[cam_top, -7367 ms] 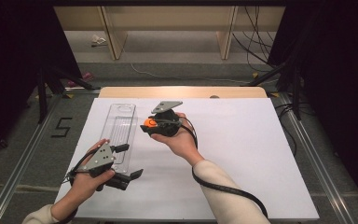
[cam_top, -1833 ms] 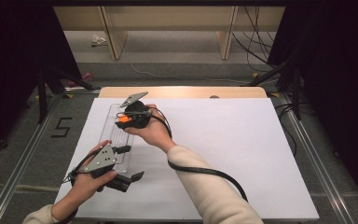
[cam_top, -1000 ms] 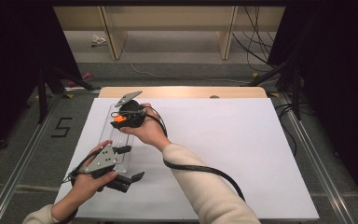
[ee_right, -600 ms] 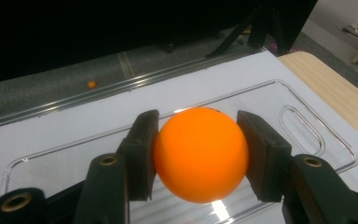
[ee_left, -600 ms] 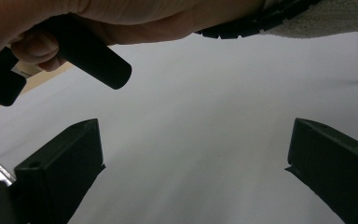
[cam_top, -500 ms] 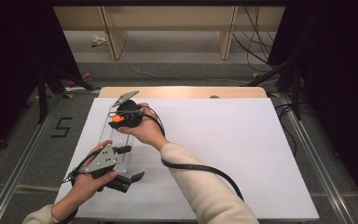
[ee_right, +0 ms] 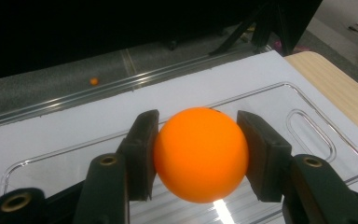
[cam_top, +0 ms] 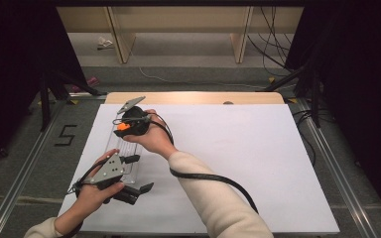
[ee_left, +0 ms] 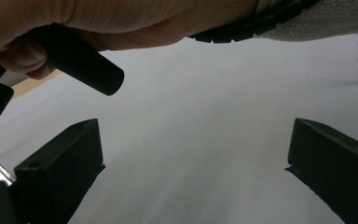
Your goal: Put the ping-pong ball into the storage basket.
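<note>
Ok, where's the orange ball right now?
The orange ball is clamped in the right gripper, just above the clear tray at the table's far left in the high view.

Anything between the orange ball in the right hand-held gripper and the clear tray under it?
Nothing visible. The right hand-held gripper holds the orange ball directly over the clear tray, whose surface below looks bare.

A lab recording bay: black curtains (cam_top: pixel 10 74), floor rails (cam_top: pixel 25 168), white-covered table (cam_top: pixel 258 163).
</note>
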Available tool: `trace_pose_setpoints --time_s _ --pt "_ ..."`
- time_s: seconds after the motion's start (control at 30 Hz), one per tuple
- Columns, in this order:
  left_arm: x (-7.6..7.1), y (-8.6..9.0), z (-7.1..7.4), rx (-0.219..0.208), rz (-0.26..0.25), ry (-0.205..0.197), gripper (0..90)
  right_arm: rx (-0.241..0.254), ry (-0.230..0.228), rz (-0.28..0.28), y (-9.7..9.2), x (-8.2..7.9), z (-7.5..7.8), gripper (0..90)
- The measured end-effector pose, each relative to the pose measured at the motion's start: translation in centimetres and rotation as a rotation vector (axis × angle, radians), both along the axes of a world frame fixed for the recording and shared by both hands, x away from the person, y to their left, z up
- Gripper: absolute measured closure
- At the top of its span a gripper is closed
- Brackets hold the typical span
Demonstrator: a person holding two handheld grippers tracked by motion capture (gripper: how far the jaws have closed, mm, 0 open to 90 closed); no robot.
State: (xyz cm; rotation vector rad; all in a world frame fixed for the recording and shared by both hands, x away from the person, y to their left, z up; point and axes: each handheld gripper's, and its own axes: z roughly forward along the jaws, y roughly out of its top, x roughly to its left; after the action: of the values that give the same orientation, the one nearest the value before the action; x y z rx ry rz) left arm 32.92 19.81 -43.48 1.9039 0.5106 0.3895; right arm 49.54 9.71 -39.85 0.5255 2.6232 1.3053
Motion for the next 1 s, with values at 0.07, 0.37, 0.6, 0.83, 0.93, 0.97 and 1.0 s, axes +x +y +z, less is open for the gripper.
trace_pose_setpoints --time_s 0.07,0.37,0.6,0.83,0.93,0.97,1.0 --pt "0.0 0.0 0.0 -0.001 0.0 0.0 2.8 -0.002 0.002 0.002 0.1 0.0 -0.1 51.6" --pt "0.0 0.0 0.0 0.001 -0.001 0.002 2.8 -0.008 0.009 0.009 0.4 0.0 -0.5 51.5" --pt "0.0 0.0 0.0 0.0 -0.001 0.001 2.8 -0.013 0.013 0.013 0.6 0.2 -0.8 51.5" --pt "0.0 0.0 0.0 0.001 -0.002 0.001 2.8 -0.022 0.023 0.012 0.6 0.3 -1.1 51.5" --pt "0.0 0.0 0.0 0.001 -0.003 0.002 2.9 -0.024 0.028 0.013 0.6 0.3 -1.1 51.5" --pt "0.0 0.0 0.0 0.001 -0.003 0.002 2.8 -0.027 0.029 0.014 0.6 0.3 -1.2 51.5" --pt "0.0 0.0 0.0 0.001 -0.002 0.001 2.8 -0.029 0.031 0.014 0.6 0.4 -1.2 51.4"
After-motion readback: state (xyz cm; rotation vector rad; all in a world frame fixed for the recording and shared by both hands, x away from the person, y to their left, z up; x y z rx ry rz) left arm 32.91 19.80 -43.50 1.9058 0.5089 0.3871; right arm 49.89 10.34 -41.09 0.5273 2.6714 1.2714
